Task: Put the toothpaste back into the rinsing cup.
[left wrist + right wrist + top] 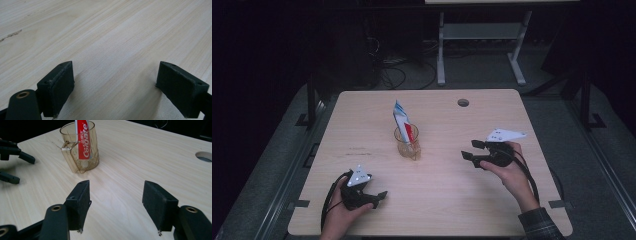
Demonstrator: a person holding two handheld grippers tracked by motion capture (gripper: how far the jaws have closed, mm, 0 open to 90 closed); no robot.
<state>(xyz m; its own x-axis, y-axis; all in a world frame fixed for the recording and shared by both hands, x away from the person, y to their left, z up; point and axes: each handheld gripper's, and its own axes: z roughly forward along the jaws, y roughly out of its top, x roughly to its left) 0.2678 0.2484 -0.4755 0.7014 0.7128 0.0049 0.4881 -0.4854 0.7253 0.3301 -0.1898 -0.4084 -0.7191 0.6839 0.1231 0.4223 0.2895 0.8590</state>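
On the pale wooden table [362, 115], a clear amber plastic mug [407, 145] holds a red-and-white toothpaste tube [402, 121]; right tool [470, 150] and left tool [378, 199] both spread, empty.

Ahead of your right gripper [468, 150] the table [447, 200] lies bare up to the amber cup [407, 142], where the toothpaste tube [401, 117] stands tall. Your left gripper [379, 199] has open wood in front; beyond the cup, a cable hole [463, 102].
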